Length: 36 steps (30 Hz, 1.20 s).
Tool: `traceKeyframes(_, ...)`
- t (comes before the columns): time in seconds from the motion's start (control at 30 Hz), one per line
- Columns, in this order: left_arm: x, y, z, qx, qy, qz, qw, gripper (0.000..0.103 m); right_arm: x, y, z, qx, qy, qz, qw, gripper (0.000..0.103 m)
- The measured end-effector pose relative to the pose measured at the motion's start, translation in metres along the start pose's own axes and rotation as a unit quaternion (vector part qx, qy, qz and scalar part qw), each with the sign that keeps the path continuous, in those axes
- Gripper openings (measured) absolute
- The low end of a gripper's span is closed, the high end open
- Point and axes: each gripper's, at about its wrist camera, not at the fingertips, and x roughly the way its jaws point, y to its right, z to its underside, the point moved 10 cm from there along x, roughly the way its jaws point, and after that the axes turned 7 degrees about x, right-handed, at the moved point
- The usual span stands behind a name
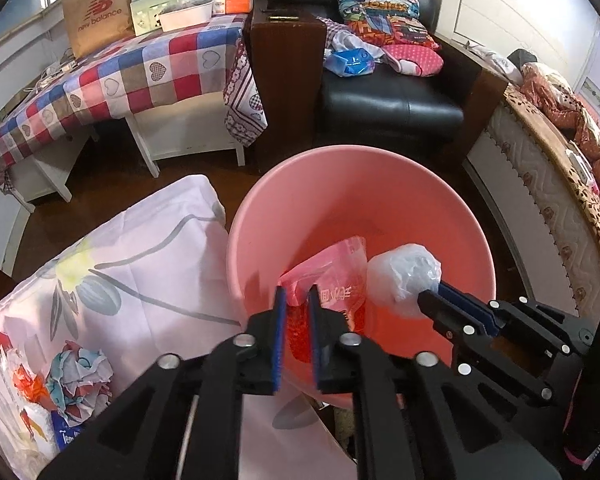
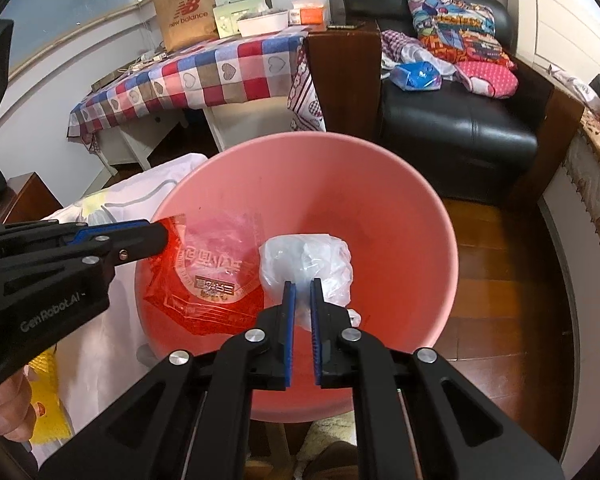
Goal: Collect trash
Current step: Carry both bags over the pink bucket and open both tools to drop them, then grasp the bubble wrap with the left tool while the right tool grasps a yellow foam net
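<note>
A pink bin stands on the floor, also in the right wrist view. My left gripper is shut on a red plastic wrapper and holds it over the bin's mouth; the wrapper also shows in the right wrist view, with the left gripper at its corner. My right gripper is shut on a crumpled clear plastic bag over the bin; the bag and right gripper show in the left wrist view too.
A floral sheet left of the bin holds crumpled paper trash and a blue packet. A black armchair with a blue bag stands behind. A checked table is at the back left, a bed at the right.
</note>
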Motion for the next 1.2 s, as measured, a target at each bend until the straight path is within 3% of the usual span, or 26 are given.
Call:
traceKeyframes(0.1, -0.002, -0.001, 0.0, 0.0, 0.003, -0.004, 1.0, 0.024, 0.001, 0.001, 0.001, 0.001, -0.002, 0.003, 1.0, 0.017)
traceKeyframes(0.2, -0.005, 0.0, -0.001, 0.0, 0.008, 0.001, 1.0, 0.026, 0.0, 0.002, 0.0, 0.004, 0.0, 0.004, 1.0, 0.023)
traceKeyframes(0.4, -0.018, 0.003, -0.004, 0.008, 0.027, -0.004, 0.9996, 0.027, -0.01, 0.003, -0.002, 0.008, 0.011, 0.002, 1.0, 0.023)
traceKeyframes(0.73, -0.073, -0.006, 0.003, -0.009, 0.099, -0.003, 0.995, 0.027, -0.05, -0.026, -0.003, -0.002, 0.056, -0.028, 0.998, 0.023)
traceKeyframes(1.1, -0.144, -0.074, 0.057, -0.052, 0.152, -0.043, 0.9861, 0.033, -0.066, -0.108, 0.022, -0.051, 0.052, -0.094, 0.993, 0.025)
traceKeyframes(1.2, -0.163, -0.103, 0.077, -0.067, 0.163, -0.058, 0.9826, 0.034, -0.066, -0.132, 0.033, -0.065, 0.045, -0.114, 0.99, 0.037)
